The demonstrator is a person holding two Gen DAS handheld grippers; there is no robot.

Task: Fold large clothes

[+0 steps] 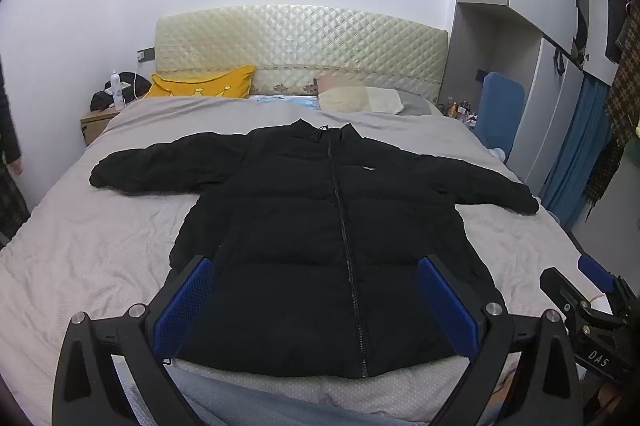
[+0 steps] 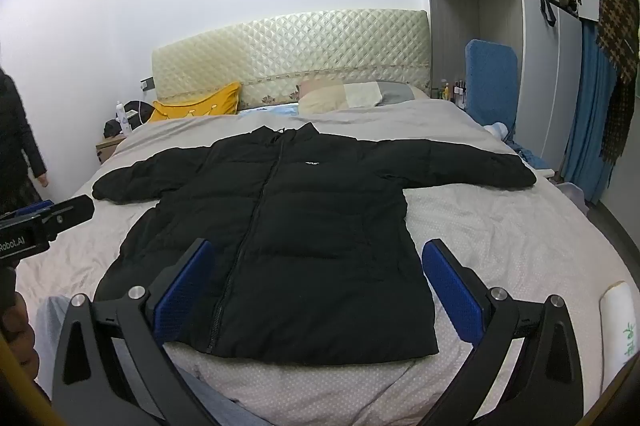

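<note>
Both sets of fingers are spread wide and grasp nothing: the left gripper [image 1: 316,306] and the right gripper [image 2: 316,290] hover above the hem of the black puffer jacket [image 1: 320,226], clear of the fabric.

Location: the jacket lies face up and zipped on the grey bed cover [image 1: 100,246], collar toward the quilted headboard [image 1: 300,41], both sleeves spread outward.

Likely faults from this position:

1. Slippage. You may find that the padded shell compresses and slides from the pads if you pinch only the outer layer.
2. Bedding pickup. Closing too low at the hem could catch the bed cover along with the jacket.
3. Uneven fold. Lifting one sleeve [image 1: 160,165] without steadying the body may drag the jacket askew.
4. Spring-back. Trapped air could reopen any fold you release early.
</note>
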